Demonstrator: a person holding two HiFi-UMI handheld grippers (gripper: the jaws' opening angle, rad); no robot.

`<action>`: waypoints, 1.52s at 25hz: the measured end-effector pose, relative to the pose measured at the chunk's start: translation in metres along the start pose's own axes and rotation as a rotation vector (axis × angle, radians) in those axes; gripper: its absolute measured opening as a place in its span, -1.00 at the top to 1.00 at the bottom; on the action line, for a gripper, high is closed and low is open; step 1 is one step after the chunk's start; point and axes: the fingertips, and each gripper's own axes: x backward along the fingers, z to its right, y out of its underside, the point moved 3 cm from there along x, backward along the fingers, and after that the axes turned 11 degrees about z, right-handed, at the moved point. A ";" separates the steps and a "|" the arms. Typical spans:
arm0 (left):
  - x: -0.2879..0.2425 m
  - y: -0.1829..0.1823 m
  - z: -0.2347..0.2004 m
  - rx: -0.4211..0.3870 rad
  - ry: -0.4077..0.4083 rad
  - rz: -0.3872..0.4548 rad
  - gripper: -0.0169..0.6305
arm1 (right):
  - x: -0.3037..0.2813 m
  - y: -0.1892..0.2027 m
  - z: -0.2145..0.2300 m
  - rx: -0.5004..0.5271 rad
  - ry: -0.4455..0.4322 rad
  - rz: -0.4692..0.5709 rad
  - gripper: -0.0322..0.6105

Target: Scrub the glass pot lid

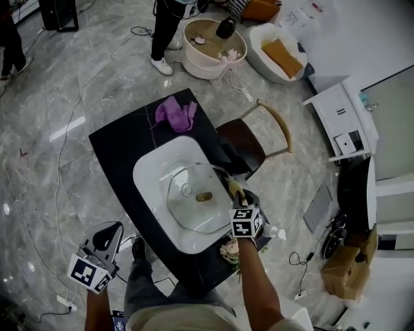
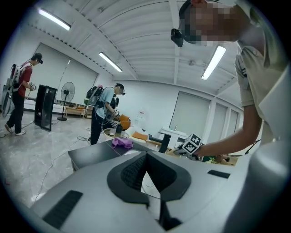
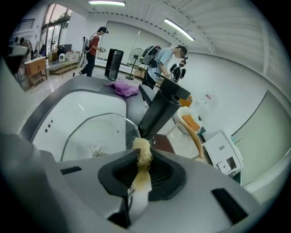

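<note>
Lid: the glass pot lid [image 1: 187, 208] lies flat in the white sink [image 1: 150, 169], just ahead-left of my right gripper [image 1: 236, 192].
Right gripper: at the lid's right rim, clamped on a yellowish scrubber [image 3: 142, 150]; the nearer hand.
Left gripper [image 1: 107, 234]: jaws parted, empty, well off the counter [image 1: 123, 145].
Writing: none I can read.

We can read no words, brands or numbers anywhere. The marker cubes [image 1: 245, 222] carry only black-and-white square patterns, and print on the white sheets [image 1: 310, 10] is too small for us.
</note>
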 end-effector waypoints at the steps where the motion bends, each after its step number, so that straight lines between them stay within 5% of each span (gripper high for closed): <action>1: -0.001 -0.001 0.002 -0.001 0.004 0.000 0.90 | 0.001 0.001 0.000 0.003 -0.003 0.000 0.75; 14: 0.008 0.005 0.000 0.000 -0.009 -0.002 0.90 | -0.005 0.001 -0.018 0.017 -0.010 0.001 0.75; 19: 0.021 0.016 -0.009 0.017 -0.035 0.000 0.90 | -0.042 0.005 -0.093 0.032 -0.127 -0.023 0.75; 24: 0.046 0.027 -0.021 0.027 -0.071 -0.022 0.90 | -0.069 -0.006 -0.211 0.164 -0.339 -0.028 0.75; 27: 0.057 0.030 -0.027 0.032 -0.092 -0.028 0.90 | -0.073 -0.017 -0.245 0.198 -0.387 -0.026 0.75; 38: 0.053 0.025 -0.021 0.032 -0.074 -0.012 0.90 | -0.063 -0.006 -0.215 0.216 -0.365 -0.046 0.75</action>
